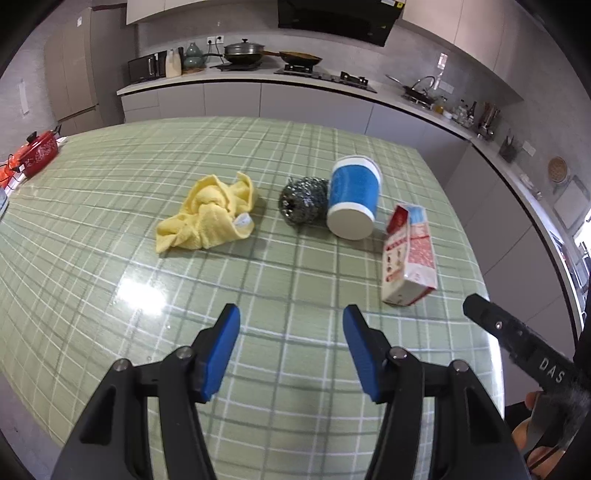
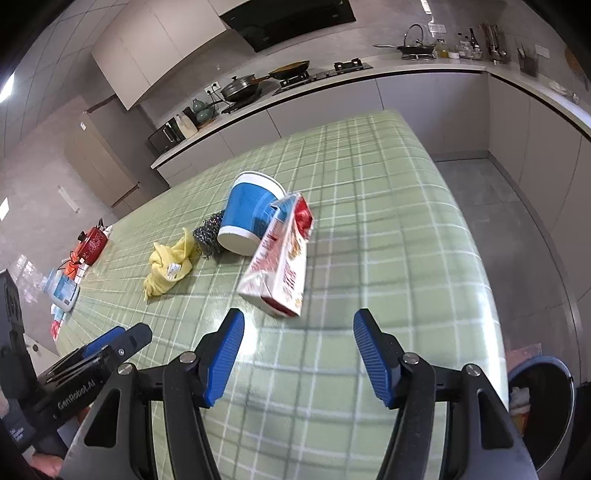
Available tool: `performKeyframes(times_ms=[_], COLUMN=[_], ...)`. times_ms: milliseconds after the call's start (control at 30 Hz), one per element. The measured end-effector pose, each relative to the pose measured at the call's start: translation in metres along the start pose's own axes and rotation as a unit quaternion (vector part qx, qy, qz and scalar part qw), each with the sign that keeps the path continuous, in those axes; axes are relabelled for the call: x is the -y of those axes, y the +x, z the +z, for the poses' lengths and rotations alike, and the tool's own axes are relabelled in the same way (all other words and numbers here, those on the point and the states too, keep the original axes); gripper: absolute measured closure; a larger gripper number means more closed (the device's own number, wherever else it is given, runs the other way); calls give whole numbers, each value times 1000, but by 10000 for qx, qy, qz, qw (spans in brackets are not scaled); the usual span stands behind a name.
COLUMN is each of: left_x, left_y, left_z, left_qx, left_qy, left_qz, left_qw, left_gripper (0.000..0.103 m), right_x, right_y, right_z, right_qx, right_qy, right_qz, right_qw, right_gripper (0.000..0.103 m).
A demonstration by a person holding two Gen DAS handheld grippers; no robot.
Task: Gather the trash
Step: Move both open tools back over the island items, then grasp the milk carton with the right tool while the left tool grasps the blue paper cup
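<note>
At the bottom of each wrist view, the left gripper [image 1: 291,347] and right gripper [image 2: 298,352] are seen spread wide, nothing held, over the green checked tablecloth [image 1: 110,229]. Ahead, mid-frame, a red-and-white carton [image 2: 279,266] lies beside a tipped blue-and-white paper cup [image 2: 245,218], a steel scouring ball [image 1: 303,199] and a crumpled yellow cloth [image 1: 208,214]. A dark bin [image 2: 543,402] sits lower right

Home kitchen; gas hob [image 1: 325,75] with pans, range hood [image 1: 334,18], cabinets, checked-cloth table [image 1: 258,280].
</note>
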State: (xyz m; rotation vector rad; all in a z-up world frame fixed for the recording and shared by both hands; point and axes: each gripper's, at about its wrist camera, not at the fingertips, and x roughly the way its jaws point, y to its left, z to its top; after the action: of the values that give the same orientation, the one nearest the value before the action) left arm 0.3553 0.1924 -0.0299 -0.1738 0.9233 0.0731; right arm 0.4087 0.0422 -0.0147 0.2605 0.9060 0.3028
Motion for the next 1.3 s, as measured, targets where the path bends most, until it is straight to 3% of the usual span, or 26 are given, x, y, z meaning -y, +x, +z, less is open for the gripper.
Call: performKeyframes(times_ms=[600, 733, 900, 1300], left_x=[-22, -21, -10, 24], left_y=[47, 54, 59, 60], left_z=[57, 64, 68, 63], left_qx=[-50, -69, -37, -31], left_qy=[512, 581, 696, 886], left_qz=[-548, -647, -713, -771], left_qw=[9972, 9962, 9950, 9931], left_gripper=[44, 44, 44, 44], right_x=[-45, -43, -36, -5], right_y=[85, 94, 98, 71], right_z=[41, 43, 41, 39], right_qx=[-177, -250, -268, 19], right_qy=[141, 178, 249, 289], right_qz=[-932, -993, -1012, -1310], right_qw=[9954, 9946, 9942, 9910], right_gripper=[39, 57, 68, 70])
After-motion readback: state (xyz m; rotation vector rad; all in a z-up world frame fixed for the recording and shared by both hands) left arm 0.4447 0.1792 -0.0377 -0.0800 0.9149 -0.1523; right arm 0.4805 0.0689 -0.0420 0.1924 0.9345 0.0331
